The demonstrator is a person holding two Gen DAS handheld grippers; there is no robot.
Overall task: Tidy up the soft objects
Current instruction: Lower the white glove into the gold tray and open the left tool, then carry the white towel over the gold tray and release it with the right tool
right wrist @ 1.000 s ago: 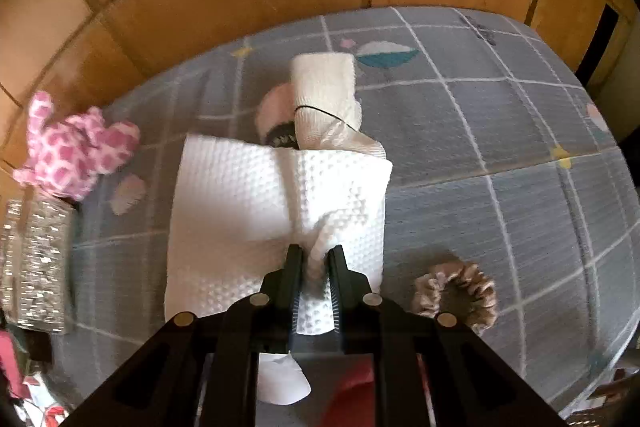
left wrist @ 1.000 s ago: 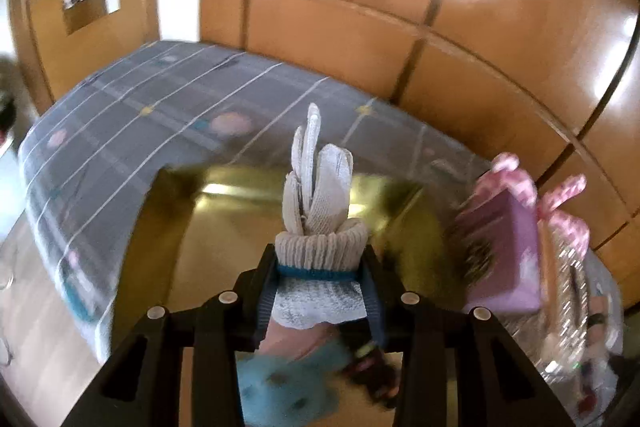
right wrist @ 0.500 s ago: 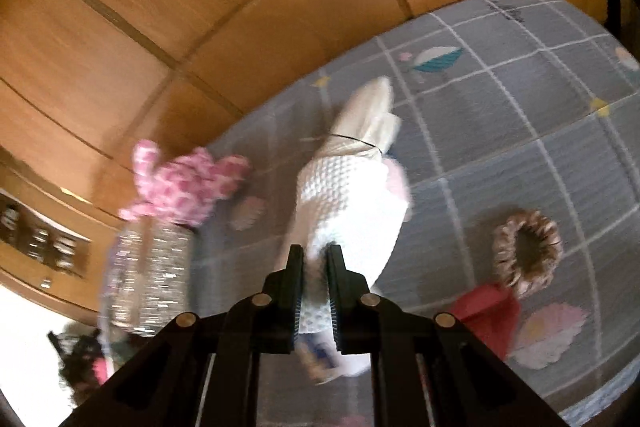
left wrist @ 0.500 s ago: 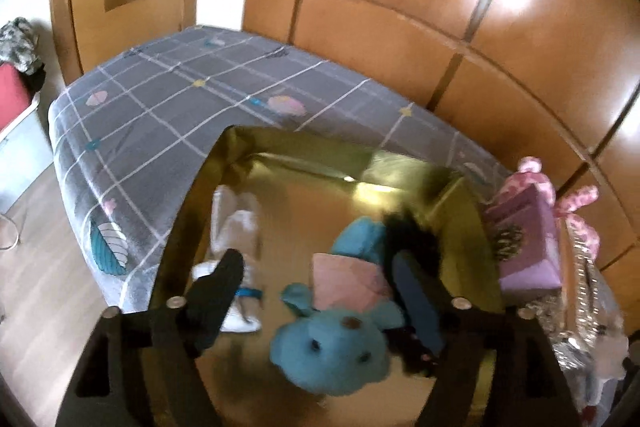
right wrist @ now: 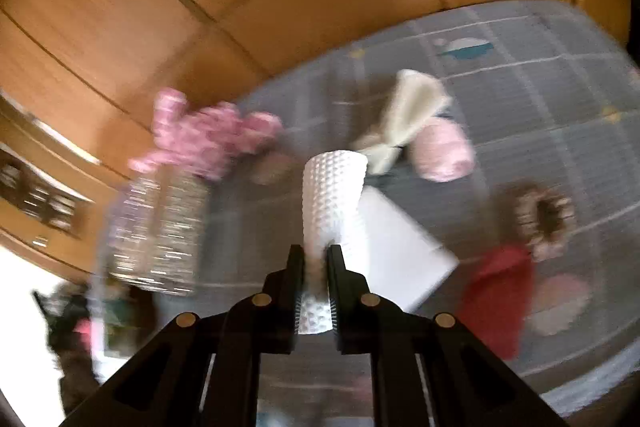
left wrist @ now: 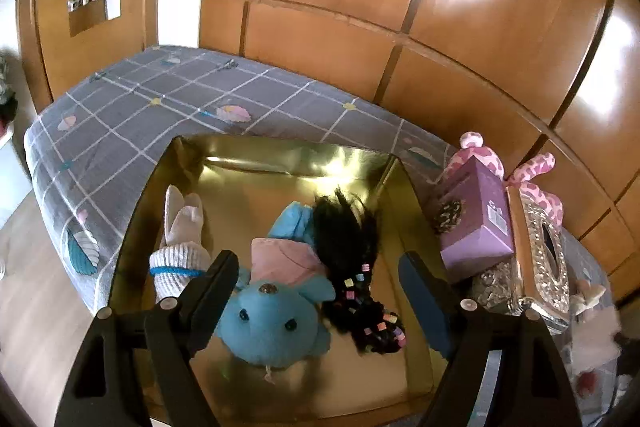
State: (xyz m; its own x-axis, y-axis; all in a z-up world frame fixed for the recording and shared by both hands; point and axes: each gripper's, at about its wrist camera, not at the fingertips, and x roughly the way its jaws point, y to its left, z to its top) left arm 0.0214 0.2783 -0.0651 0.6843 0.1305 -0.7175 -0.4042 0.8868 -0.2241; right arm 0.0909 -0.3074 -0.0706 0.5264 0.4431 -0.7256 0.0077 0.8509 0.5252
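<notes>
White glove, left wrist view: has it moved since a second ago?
Yes. The white glove left the left gripper, whose jaws have just been opening, and now lies against the left wall of the gold box, beside the blue plush.

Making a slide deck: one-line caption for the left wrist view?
Open left tool over gold box holding white glove, blue plush and black wig.

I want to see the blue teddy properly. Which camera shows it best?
The left wrist view. The blue teddy lies face-up in the gold box, sharp and close, just beyond the open left claw, beside the white glove and black hair piece. The right wrist view doesn't show it at all.
</notes>
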